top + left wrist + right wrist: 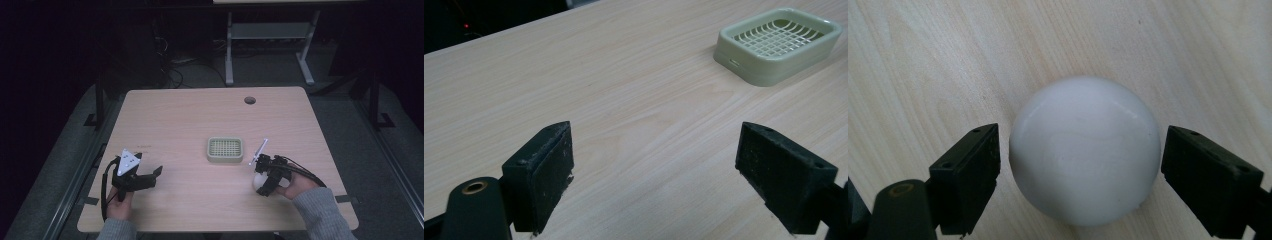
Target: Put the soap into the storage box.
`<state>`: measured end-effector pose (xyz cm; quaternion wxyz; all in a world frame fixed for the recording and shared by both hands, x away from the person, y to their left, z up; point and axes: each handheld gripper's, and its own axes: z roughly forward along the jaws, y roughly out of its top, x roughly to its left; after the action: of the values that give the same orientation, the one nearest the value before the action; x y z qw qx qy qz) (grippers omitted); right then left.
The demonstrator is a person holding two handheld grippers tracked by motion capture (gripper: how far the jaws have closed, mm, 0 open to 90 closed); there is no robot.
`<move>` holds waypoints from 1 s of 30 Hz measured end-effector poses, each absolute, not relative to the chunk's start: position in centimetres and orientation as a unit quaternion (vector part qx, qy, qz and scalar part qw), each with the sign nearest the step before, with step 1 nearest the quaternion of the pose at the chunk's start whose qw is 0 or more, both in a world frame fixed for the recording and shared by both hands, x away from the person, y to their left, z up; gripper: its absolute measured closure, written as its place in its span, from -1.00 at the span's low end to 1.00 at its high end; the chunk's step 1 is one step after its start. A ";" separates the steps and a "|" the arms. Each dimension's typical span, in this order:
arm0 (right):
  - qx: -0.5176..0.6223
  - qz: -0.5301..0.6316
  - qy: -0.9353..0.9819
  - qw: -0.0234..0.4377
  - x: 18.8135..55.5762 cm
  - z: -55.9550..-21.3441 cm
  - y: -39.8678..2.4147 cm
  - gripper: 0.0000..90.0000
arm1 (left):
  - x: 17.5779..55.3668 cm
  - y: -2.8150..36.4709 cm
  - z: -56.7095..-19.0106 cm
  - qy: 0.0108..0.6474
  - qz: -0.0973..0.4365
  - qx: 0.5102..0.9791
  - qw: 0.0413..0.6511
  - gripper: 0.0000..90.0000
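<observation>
A smooth white rounded lump, like a soap bar (1083, 155), lies on the wooden table (190, 120). My right gripper (1080, 170) straddles it with a jaw on each side and small gaps showing, so it is open. From above, the white lump (259, 181) peeks out under that gripper (263, 186) at the front right. A pale green soap dish (225, 149) with a grid insert stands mid-table. My left gripper (155, 175) rests open at the front left, with the dish (776, 44) far ahead to its right and nothing between its jaws (654, 170).
A round cable hole (249, 100) is near the table's far edge. Behind the table stand a metal frame (270, 40) and cables on a dark floor. Bare wood lies between the two grippers and beyond the dish.
</observation>
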<state>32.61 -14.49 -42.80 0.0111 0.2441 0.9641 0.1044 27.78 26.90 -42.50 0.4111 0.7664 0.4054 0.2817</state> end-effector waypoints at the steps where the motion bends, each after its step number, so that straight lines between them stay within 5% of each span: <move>1: 0.243 0.097 0.965 0.009 32.6 -43.1 -14.3 -0.66 | 27.8 26.9 -42.5 0.405 0.282 0.766 0.411 -0.66; 30: 0.226 0.078 0.971 0.011 32.8 -43.9 -14.1 -0.51 | 27.9 27.1 -42.4 0.412 0.283 0.760 0.414 -0.66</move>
<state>32.80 -14.10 -43.90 0.0111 0.2256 0.9711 0.0776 27.88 27.10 -42.43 0.4144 0.7603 0.4123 0.2833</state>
